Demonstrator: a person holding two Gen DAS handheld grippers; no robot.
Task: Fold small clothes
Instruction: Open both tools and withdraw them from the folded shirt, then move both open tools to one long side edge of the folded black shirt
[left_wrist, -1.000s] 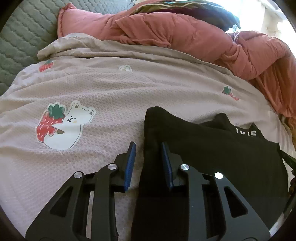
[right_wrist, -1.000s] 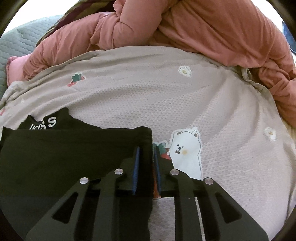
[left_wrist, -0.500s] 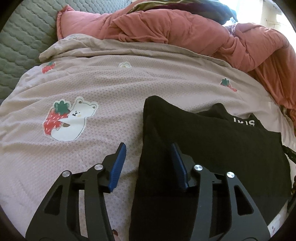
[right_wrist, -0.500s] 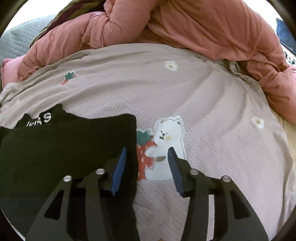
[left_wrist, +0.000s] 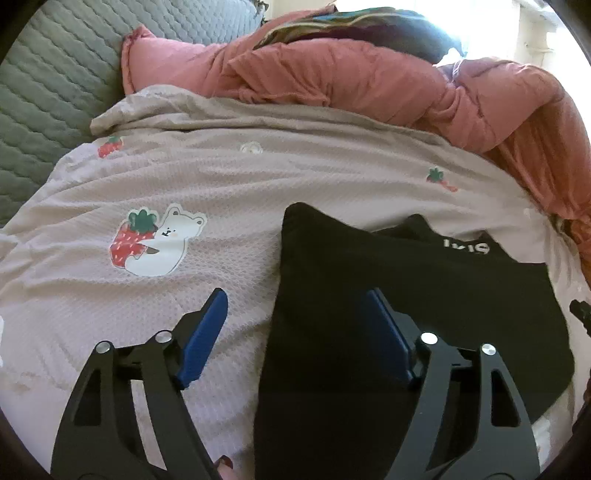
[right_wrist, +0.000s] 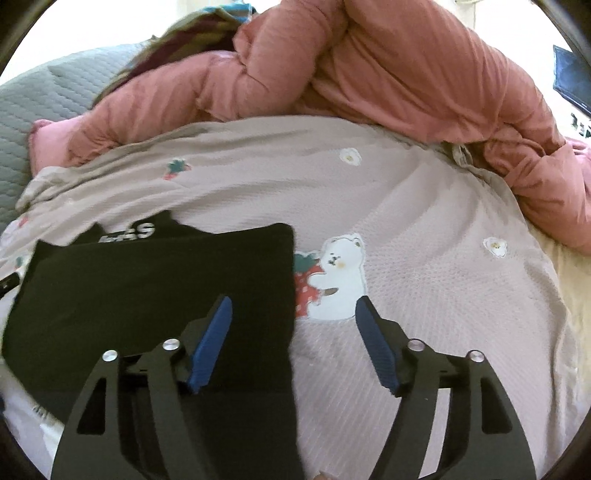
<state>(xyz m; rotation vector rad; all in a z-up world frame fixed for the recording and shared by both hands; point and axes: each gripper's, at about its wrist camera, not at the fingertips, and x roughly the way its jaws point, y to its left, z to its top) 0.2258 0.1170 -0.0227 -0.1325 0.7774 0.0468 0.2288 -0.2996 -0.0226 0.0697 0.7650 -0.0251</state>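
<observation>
A small black garment (left_wrist: 424, 295) with white lettering lies folded flat on a beige bedspread (left_wrist: 221, 177) printed with bears and strawberries. It also shows in the right wrist view (right_wrist: 147, 288). My left gripper (left_wrist: 295, 306) is open wide and empty above the garment's left edge. My right gripper (right_wrist: 293, 314) is open wide and empty above the garment's right edge. Neither gripper touches the cloth.
A bunched pink quilt (left_wrist: 351, 77) lies along the far side of the bed and curves down the right (right_wrist: 424, 74). A grey-green quilted surface (left_wrist: 48, 81) is at the far left. A printed bear (right_wrist: 340, 273) lies just right of the garment.
Both grippers have let go of the black garment's side edges, opened wide and pulled back and up. The garment now lies flat on the bedspread.
</observation>
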